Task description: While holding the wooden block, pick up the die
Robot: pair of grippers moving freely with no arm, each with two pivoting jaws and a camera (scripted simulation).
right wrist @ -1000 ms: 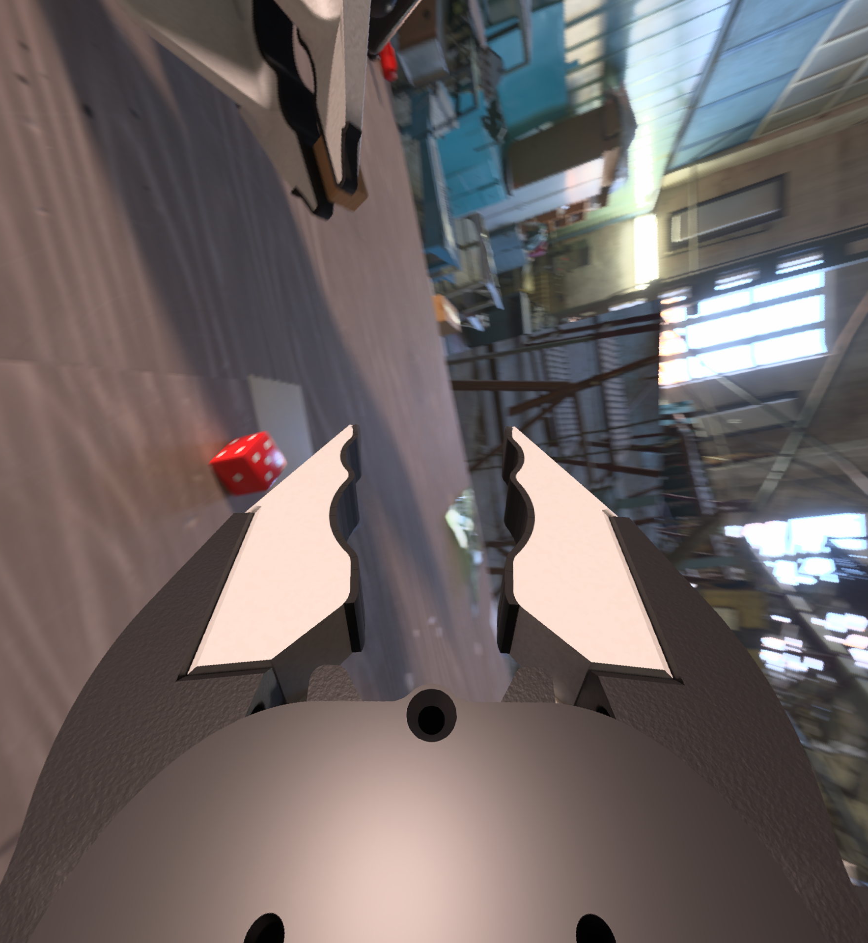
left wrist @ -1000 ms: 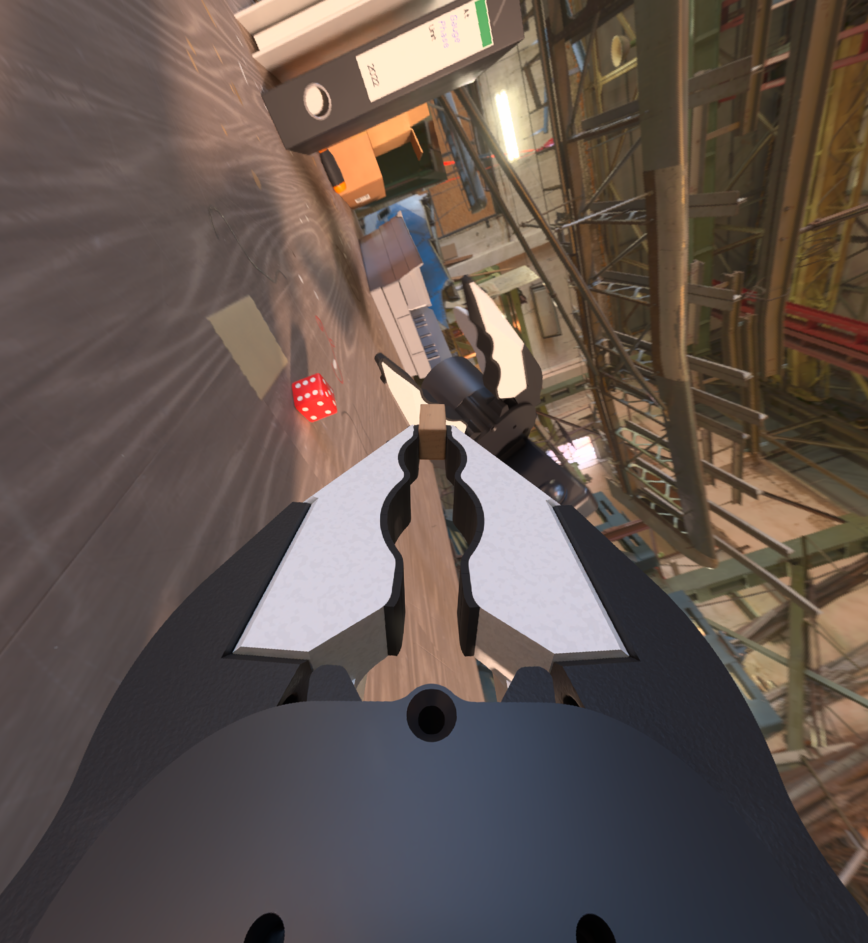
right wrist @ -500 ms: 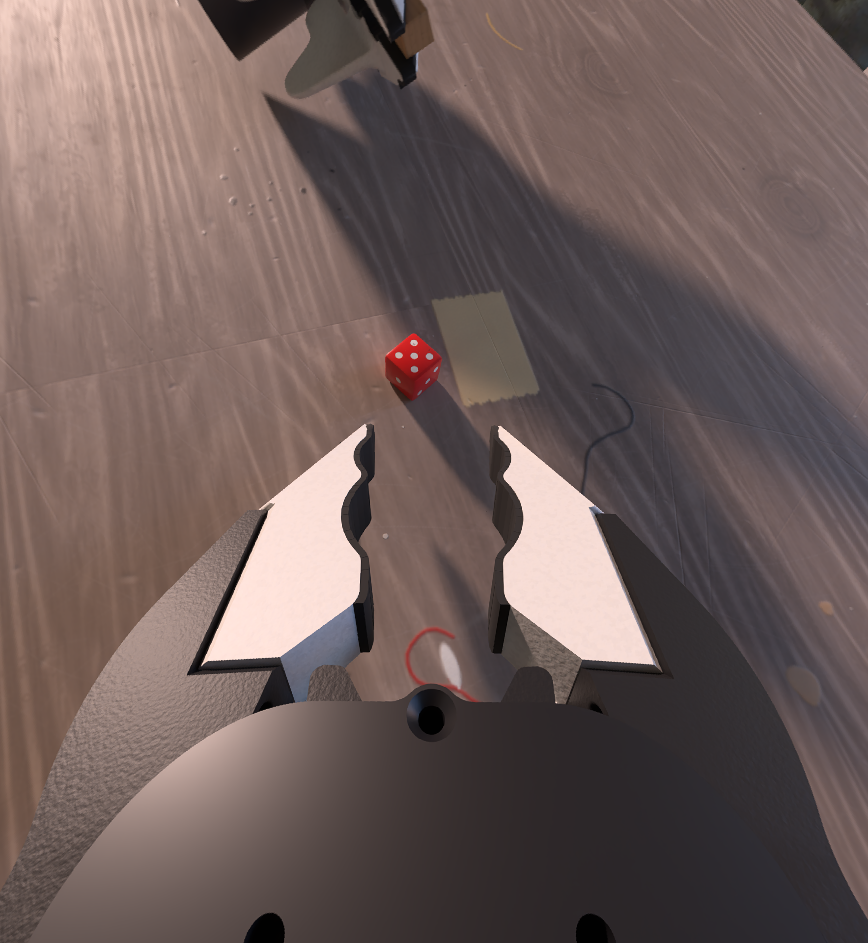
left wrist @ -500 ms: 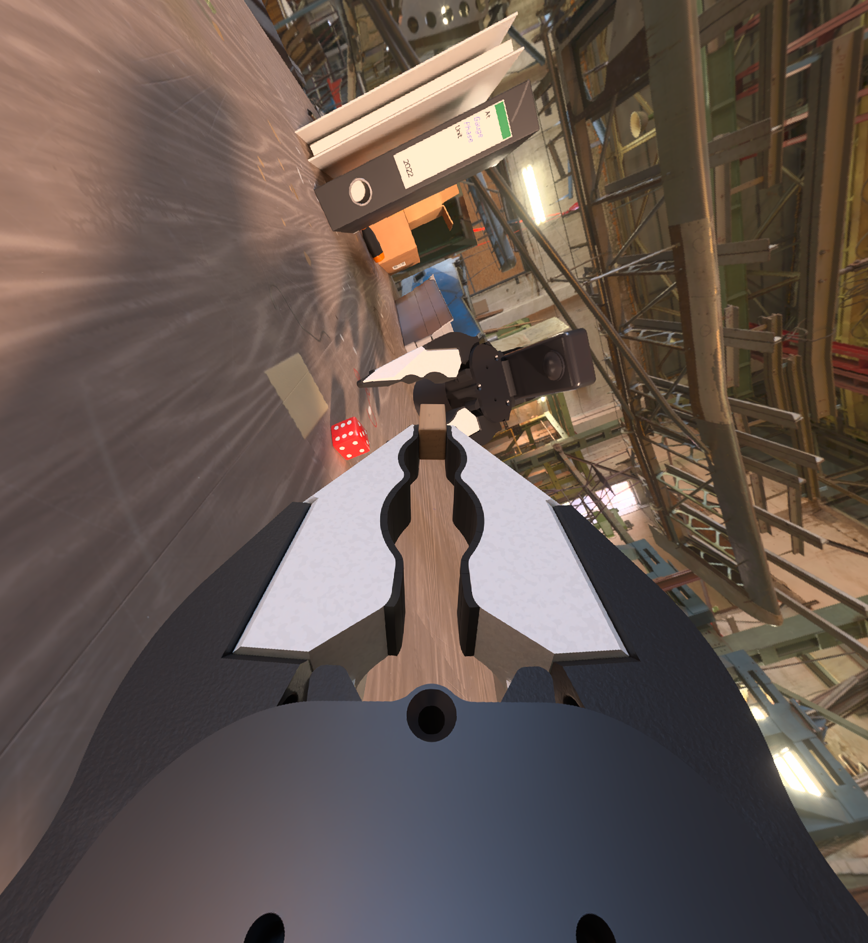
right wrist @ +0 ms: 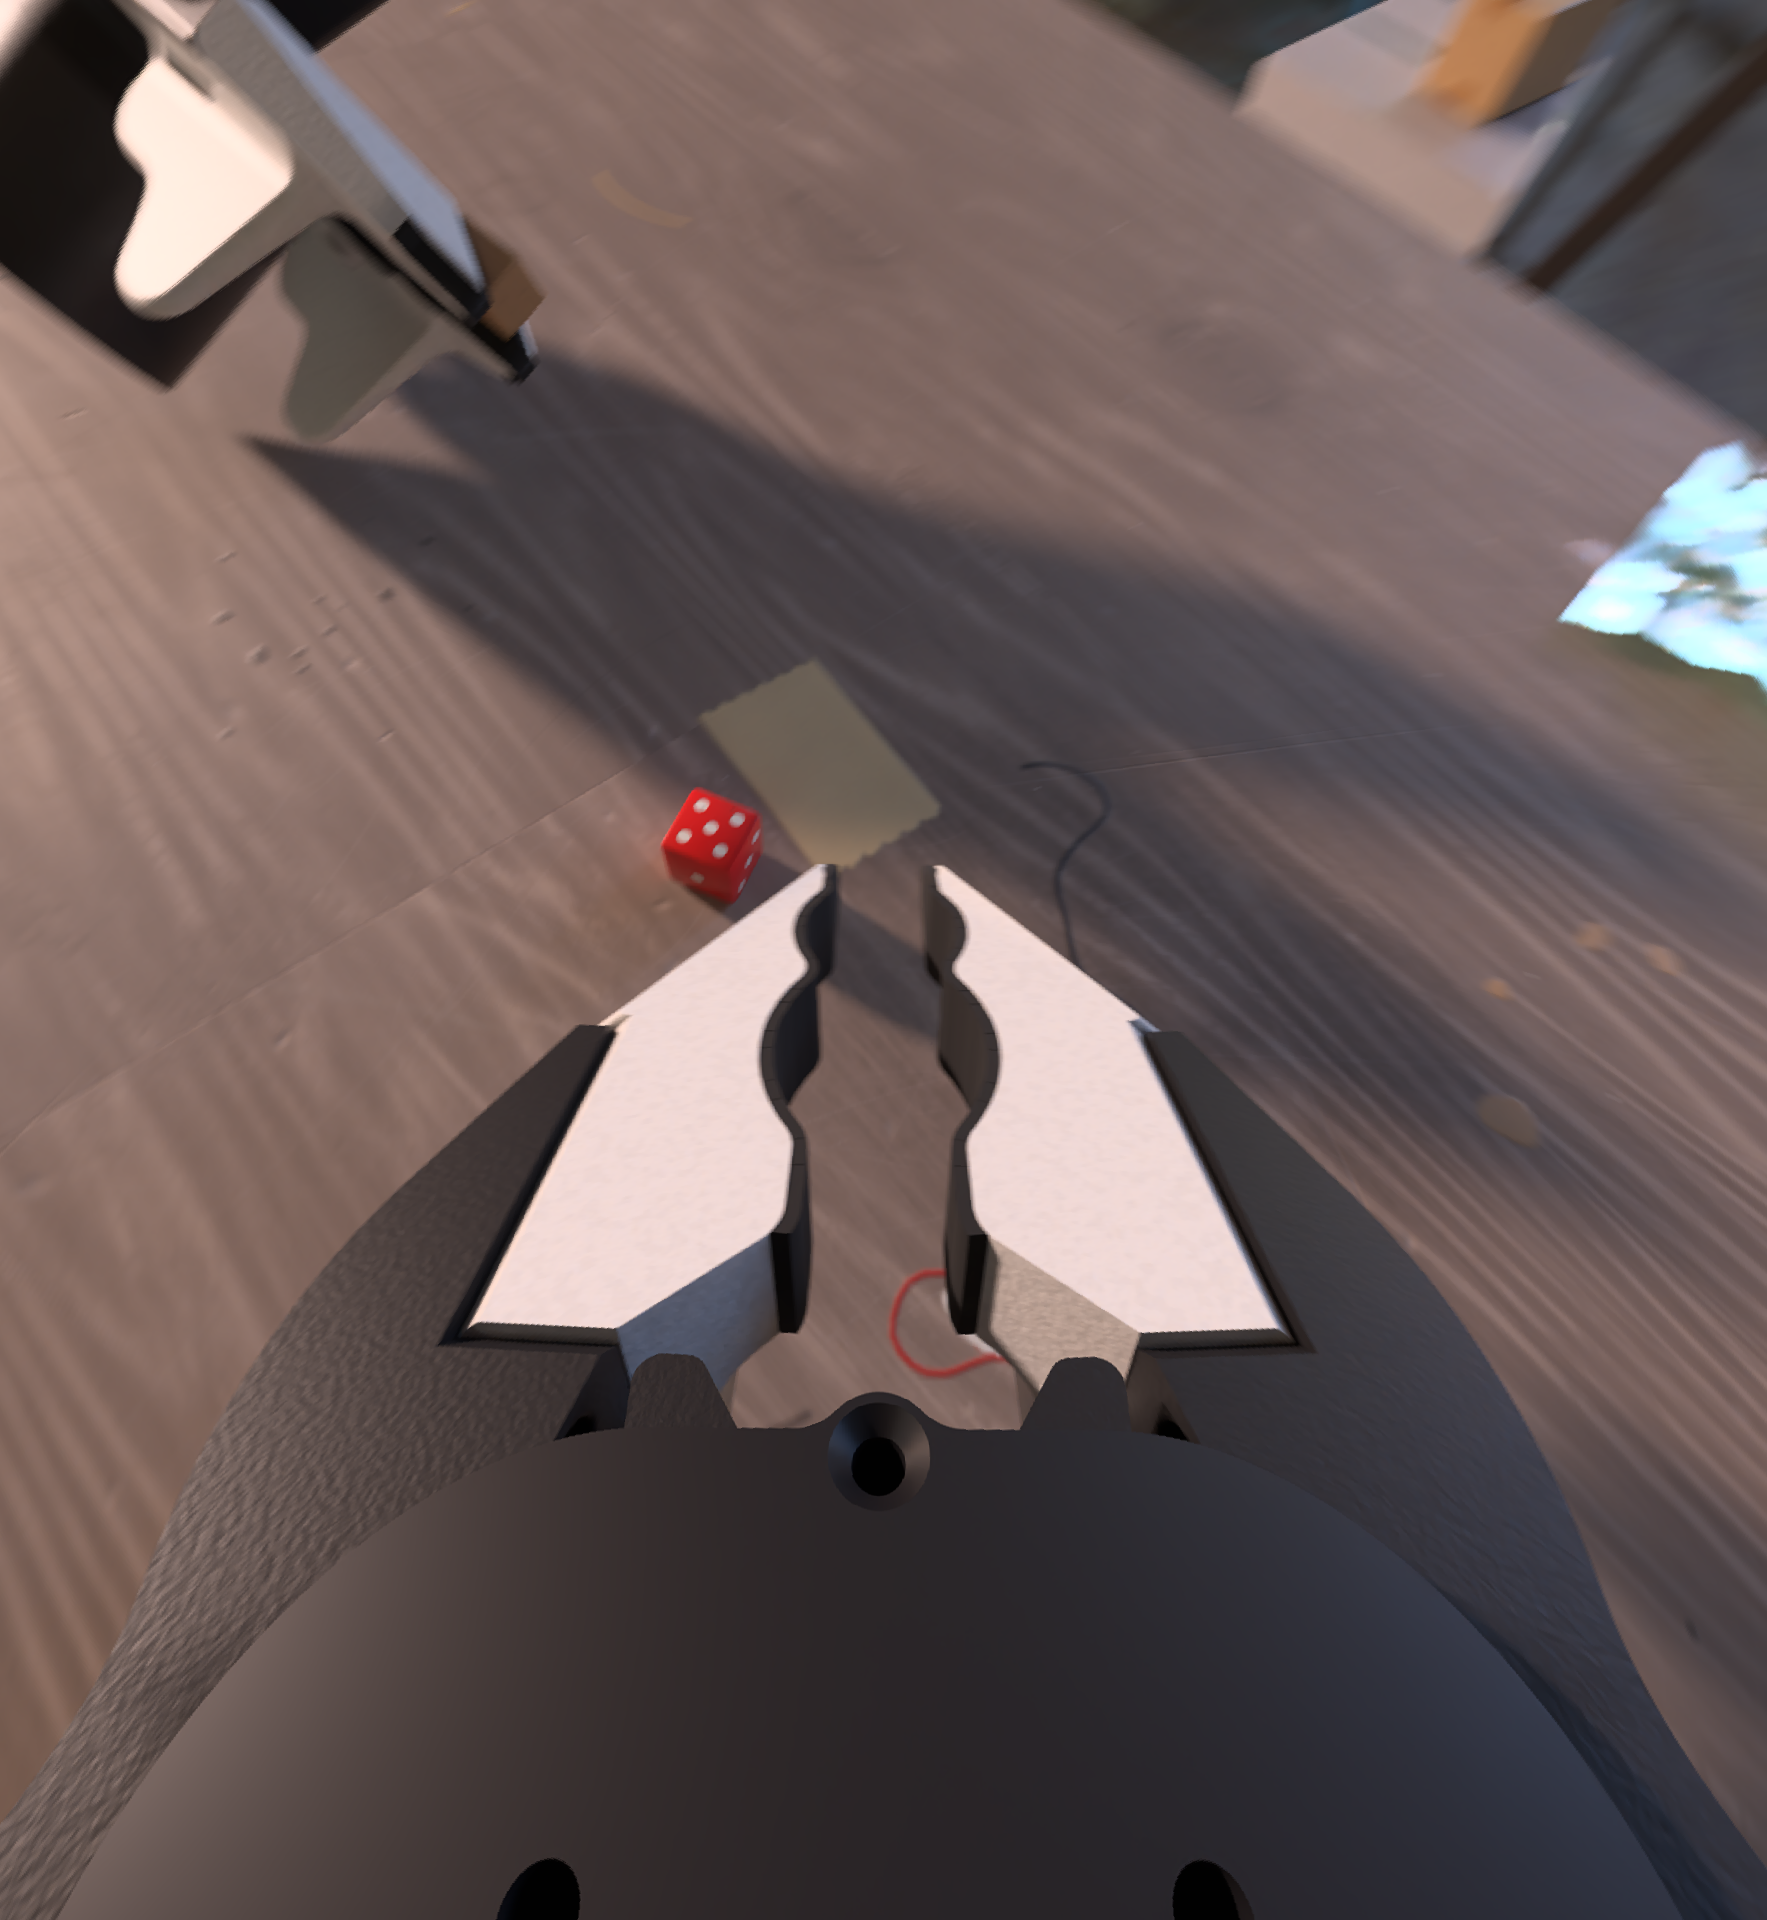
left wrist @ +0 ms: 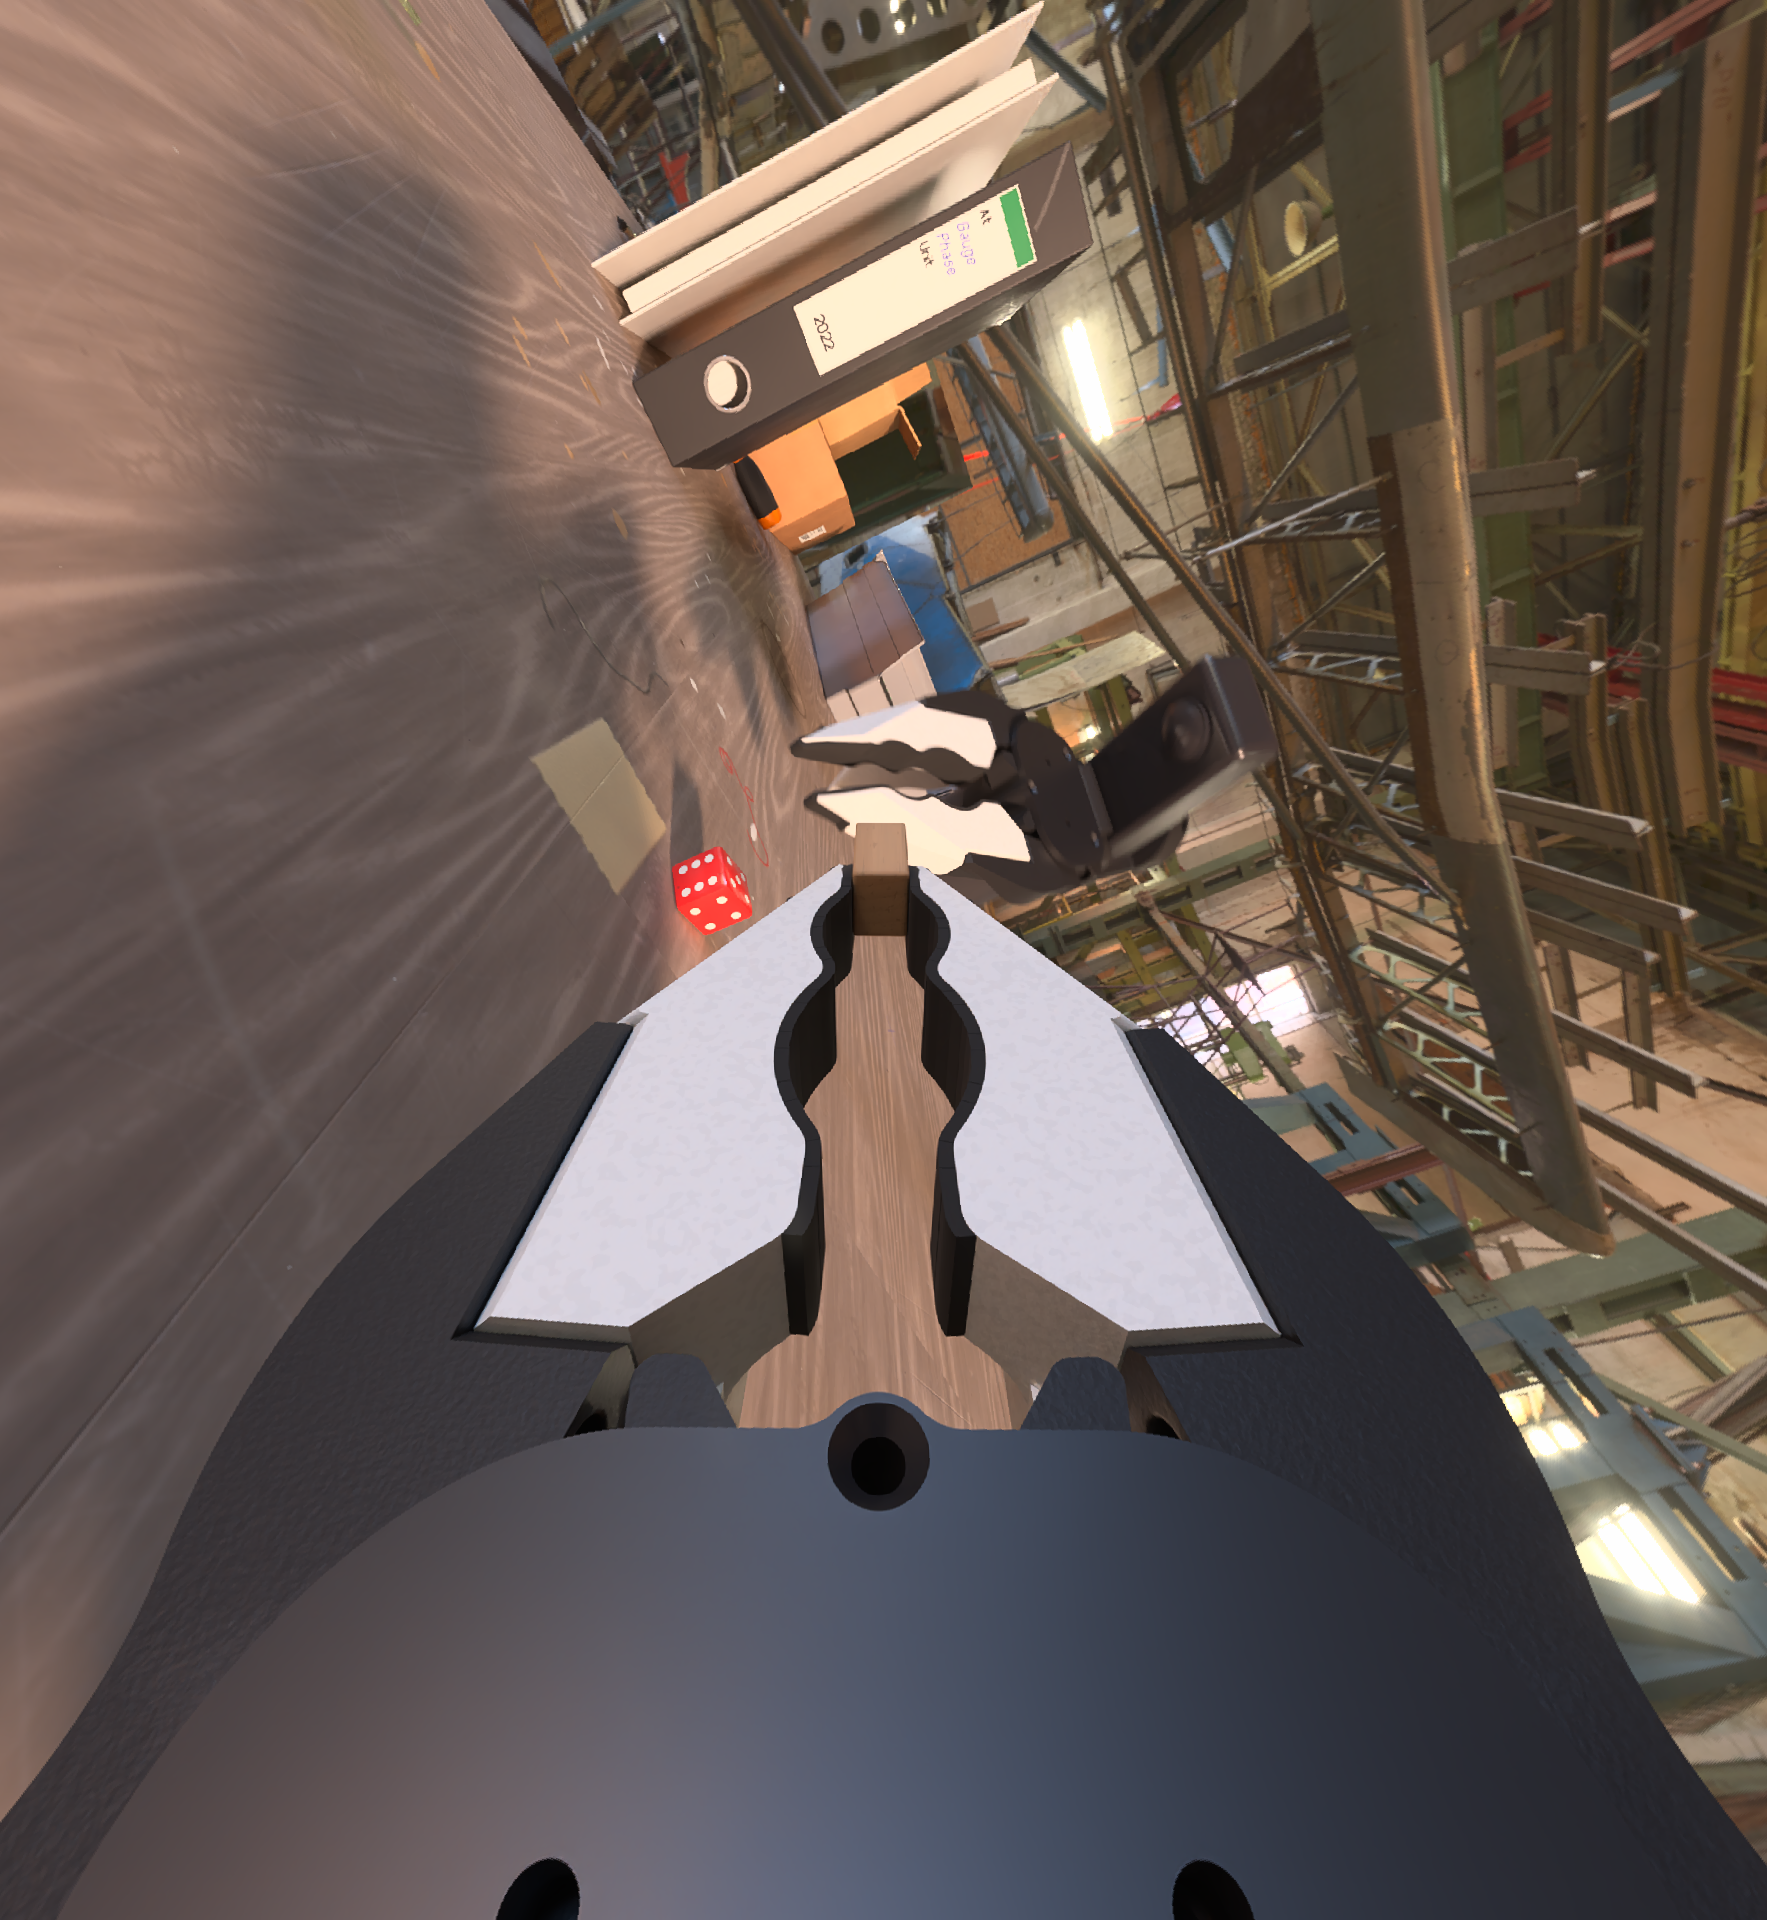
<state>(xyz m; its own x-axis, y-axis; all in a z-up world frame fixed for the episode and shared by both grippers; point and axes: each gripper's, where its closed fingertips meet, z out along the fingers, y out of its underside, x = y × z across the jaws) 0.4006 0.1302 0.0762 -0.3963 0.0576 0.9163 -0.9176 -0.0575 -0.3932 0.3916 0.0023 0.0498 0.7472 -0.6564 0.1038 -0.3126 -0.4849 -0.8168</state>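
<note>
1. Around me is an industrial hall of steel trusses and scaffolding, and under my grippers lies a brown wood-grain worktop (right wrist: 235,935) crossed by long shadows.
2. My left gripper (left wrist: 880,881) is clamped on the wooden block (left wrist: 879,878); the block's pale end sticks out just past the fingertips, and it is held clear of the worktop.
3. My right gripper (right wrist: 879,883) carries nothing; its jaws stand a narrow gap apart, pointing down at the worktop.
4. The die (right wrist: 713,842), red with white pips, sits on the worktop away from every edge I can see, just ahead and to the left of the right fingertips, not between them.
5. A tan paper slip (right wrist: 819,764) lies flat just beside the die, with no overlap.
6. A thin dark squiggle (right wrist: 1071,831) and a red loop (right wrist: 926,1335) mark the surface near the right gripper.
7. In the left wrist view, a dark binder (left wrist: 858,322) with pale folders stacked against it stands by the far edge of the worktop, well apart from the die.
</note>
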